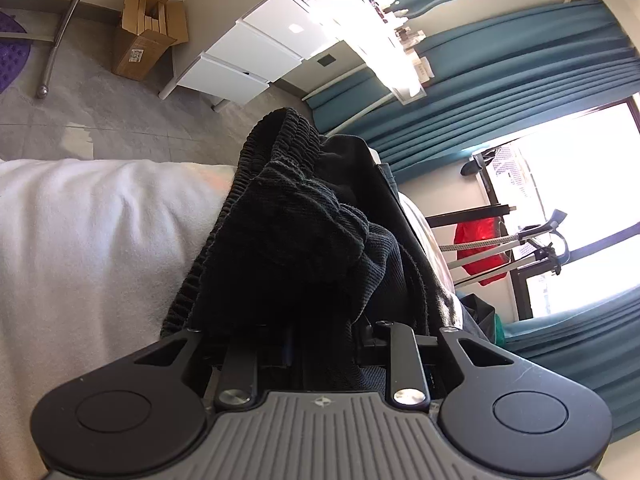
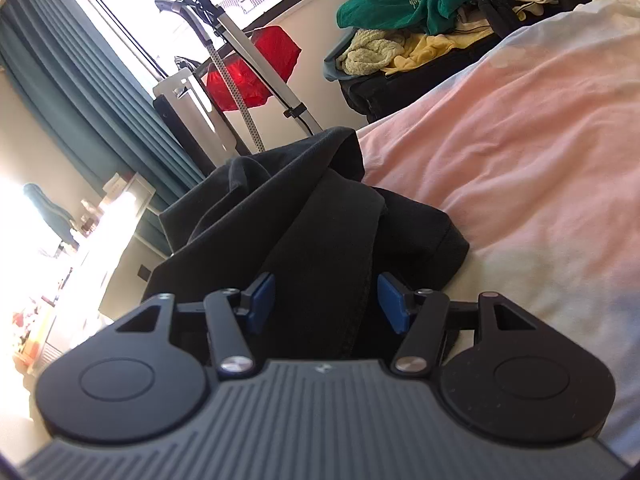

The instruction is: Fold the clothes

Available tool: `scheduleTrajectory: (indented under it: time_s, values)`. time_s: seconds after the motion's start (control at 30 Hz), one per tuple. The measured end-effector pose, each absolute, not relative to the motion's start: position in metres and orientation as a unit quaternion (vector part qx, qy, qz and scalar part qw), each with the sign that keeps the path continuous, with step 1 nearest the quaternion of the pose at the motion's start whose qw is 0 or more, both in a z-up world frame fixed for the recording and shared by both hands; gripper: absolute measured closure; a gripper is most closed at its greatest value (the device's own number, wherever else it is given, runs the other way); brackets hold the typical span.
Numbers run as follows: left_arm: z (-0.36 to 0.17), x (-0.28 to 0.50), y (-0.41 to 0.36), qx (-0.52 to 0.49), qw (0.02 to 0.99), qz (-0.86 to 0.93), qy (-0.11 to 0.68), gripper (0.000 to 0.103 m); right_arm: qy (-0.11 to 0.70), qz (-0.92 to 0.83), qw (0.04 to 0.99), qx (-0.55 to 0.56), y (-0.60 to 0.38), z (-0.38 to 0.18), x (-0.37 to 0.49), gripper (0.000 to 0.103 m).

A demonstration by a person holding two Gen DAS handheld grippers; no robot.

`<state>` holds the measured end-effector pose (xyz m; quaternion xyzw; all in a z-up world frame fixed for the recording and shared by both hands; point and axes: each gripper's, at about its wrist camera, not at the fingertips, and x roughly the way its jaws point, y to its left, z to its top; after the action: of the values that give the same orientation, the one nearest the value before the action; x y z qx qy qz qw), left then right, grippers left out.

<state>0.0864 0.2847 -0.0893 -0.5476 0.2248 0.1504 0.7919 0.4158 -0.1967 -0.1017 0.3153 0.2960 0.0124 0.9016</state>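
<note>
Right tool [image 2: 326,300] has its blue pads [image 2: 262,300] spread apart with a thick band of the black garment [image 2: 280,216] running between them; the pads do not look pressed onto the cloth, so I read it as open around the fabric rather than clamping it. Left tool [image 1: 304,344] is buried under the same black garment [image 1: 304,232]: its fingertips are hidden by the ribbed waistband bunched over them, so I cannot tell whether it grips.

That garment lies crumpled in a heap on the bed [image 2: 520,168], on the pale pink-white sheet [image 1: 92,216], with no flat panel or crease showing. Folding looks barely begun: spreading, smoothing and every fold remain.

Farther off, a pile of mixed clothes [image 2: 424,12] waits by the window, apparently unfolded too.
</note>
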Motion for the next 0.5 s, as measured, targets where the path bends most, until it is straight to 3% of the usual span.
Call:
scheduleTrajectory:
  time_s: [0.1,0.13,0.17,0.2,0.27,0.5]
  values:
    - [-0.093,0.09,0.285,-0.549,0.793,0.146,0.221,0.075,0.298,-0.003,0.91,0.287,-0.18,-0.107,0.429,0.043]
    - [-0.094,0.091,0.285,-0.548,0.794,0.146,0.22,0.074,0.3,-0.01,0.914,0.273,-0.175,-0.108,0.431,0.052]
    - [-0.096,0.093,0.285,-0.547,0.794,0.144,0.22,0.074,0.303,-0.016,0.917,0.258,-0.169,-0.109,0.433,0.081]
    - [-0.096,0.093,0.285,-0.547,0.794,0.144,0.22,0.074,0.304,-0.021,0.92,0.245,-0.165,-0.11,0.433,0.09]
    - [-0.097,0.093,0.285,-0.547,0.795,0.143,0.221,0.074,0.287,-0.026,0.929,0.233,-0.163,-0.104,0.422,0.095]
    - [-0.1,0.089,0.298,-0.572,0.78,0.122,0.223,0.075,0.223,-0.01,0.949,0.223,-0.181,-0.051,0.339,0.096]
